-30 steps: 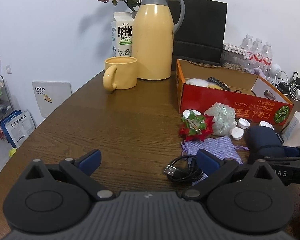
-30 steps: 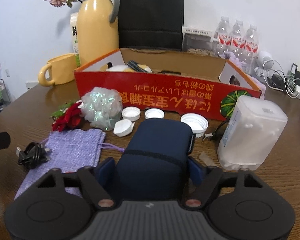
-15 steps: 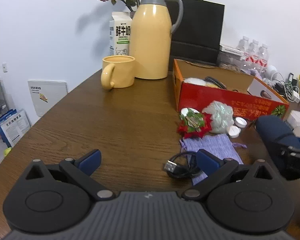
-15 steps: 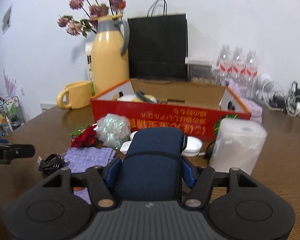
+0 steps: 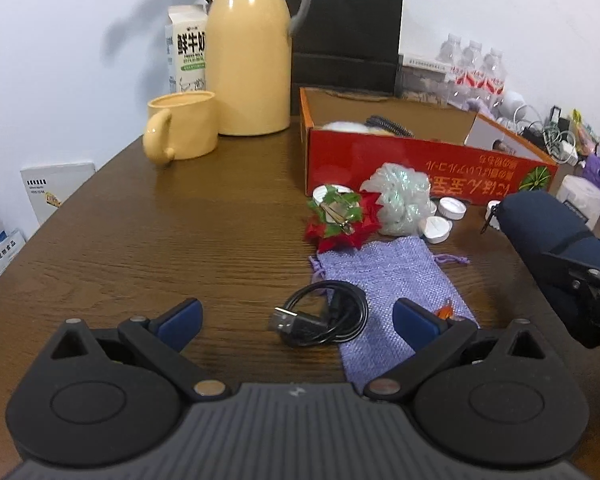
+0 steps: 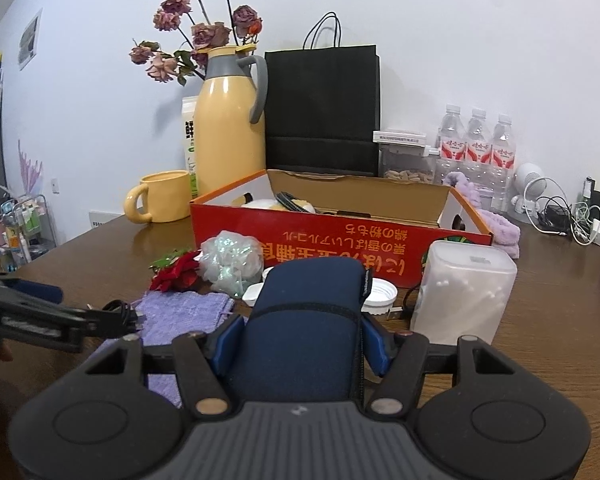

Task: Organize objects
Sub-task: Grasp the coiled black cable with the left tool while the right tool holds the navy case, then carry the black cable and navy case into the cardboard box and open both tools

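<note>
My right gripper (image 6: 304, 344) is shut on a navy blue zip pouch (image 6: 308, 320) and holds it above the table, in front of the red cardboard box (image 6: 340, 240). In the left wrist view the pouch (image 5: 548, 228) hangs at the right edge. My left gripper (image 5: 298, 320) stands open low over the table, with a coiled black USB cable (image 5: 320, 320) lying between its fingertips, untouched. The cable rests partly on a purple woven bag (image 5: 384, 272). Beyond the bag lie a red flower ornament (image 5: 340, 220), a white mesh puff (image 5: 400, 200) and several white caps (image 5: 436, 228).
A yellow jug (image 5: 252, 60), a yellow mug (image 5: 184, 128), a milk carton (image 5: 186, 56) and a black paper bag (image 5: 348, 28) stand at the back. A clear tub of cotton swabs (image 6: 464, 284) stands right of the pouch. Water bottles (image 6: 476, 144) and chargers crowd the back right.
The right gripper has closed on the navy pouch and raised it off the table. The left gripper has sunk and moved forward, so the black cable now lies between its fingers.
</note>
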Action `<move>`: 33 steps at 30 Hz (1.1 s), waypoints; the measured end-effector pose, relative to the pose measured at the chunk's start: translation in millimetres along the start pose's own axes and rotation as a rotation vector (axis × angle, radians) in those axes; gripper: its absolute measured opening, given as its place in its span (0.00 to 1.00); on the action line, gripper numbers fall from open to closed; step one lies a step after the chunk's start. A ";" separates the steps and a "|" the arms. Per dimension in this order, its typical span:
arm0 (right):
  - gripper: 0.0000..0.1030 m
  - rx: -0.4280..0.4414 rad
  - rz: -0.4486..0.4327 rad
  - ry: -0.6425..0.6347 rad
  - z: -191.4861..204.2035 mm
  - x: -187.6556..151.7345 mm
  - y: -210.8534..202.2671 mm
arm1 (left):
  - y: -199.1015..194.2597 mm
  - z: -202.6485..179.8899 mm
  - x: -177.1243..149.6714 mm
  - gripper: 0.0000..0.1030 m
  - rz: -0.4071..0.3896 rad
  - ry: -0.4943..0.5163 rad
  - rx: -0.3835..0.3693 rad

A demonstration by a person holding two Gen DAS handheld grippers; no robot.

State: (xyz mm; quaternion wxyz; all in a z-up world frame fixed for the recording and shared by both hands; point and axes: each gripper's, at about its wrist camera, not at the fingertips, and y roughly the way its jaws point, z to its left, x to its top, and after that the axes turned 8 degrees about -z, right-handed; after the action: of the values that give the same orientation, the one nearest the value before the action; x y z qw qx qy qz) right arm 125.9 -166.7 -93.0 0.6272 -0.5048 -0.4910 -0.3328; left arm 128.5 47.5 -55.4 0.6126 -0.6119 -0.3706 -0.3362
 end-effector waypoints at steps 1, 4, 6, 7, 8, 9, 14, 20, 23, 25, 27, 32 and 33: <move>0.59 0.002 -0.001 0.000 0.0 -0.2 -0.2 | 2.5 0.1 -0.3 1.00 0.010 -0.009 0.009; 0.59 0.008 -0.006 0.002 1.0 -0.7 -1.4 | 6.8 4.1 -1.3 1.00 0.022 -0.051 0.000; 0.59 0.011 -0.009 0.000 1.6 -1.0 -2.2 | 7.4 5.1 -1.6 0.79 0.023 -0.066 -0.013; 0.59 0.013 -0.011 -0.002 2.0 -1.1 -2.7 | 7.2 4.9 -1.9 0.74 0.023 -0.068 -0.016; 0.59 0.015 -0.013 -0.003 2.4 -1.0 -2.9 | 5.6 4.3 -1.9 0.60 0.014 -0.066 -0.014; 0.59 0.016 -0.014 -0.004 2.7 -0.9 -3.1 | 4.0 4.2 -2.0 0.54 0.008 -0.070 -0.026; 0.59 0.015 -0.020 -0.004 2.7 -0.7 -4.4 | -4.0 -0.2 -2.8 0.53 -0.030 -0.075 -0.034; 0.58 0.020 -0.036 -0.001 3.1 0.2 -7.7 | -15.0 -4.9 2.4 0.52 -0.072 -0.075 -0.035; 0.58 0.022 -0.048 0.004 2.4 3.0 -10.0 | -22.7 -10.1 8.2 0.52 -0.101 -0.069 -0.044; 0.58 0.024 -0.060 0.008 1.5 6.7 -12.3 | -27.6 -15.1 14.0 0.52 -0.122 -0.062 -0.054; 0.58 0.030 -0.071 0.017 0.0 11.8 -14.3 | -30.6 -20.3 21.2 0.52 -0.141 -0.060 -0.064; 0.58 0.042 -0.103 0.023 -5.8 33.4 -12.0 | -33.6 -37.4 49.1 0.52 -0.192 -0.046 -0.082; 0.58 0.044 -0.112 0.018 -7.8 39.1 -10.7 | -33.4 -41.1 56.1 0.52 -0.206 -0.043 -0.087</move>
State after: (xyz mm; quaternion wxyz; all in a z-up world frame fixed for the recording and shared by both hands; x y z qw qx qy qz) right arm 129.8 -174.1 -52.5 0.6228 -0.4594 -0.5203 -0.3610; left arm 129.4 7.9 10.9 0.5394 -0.6036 -0.4298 -0.3999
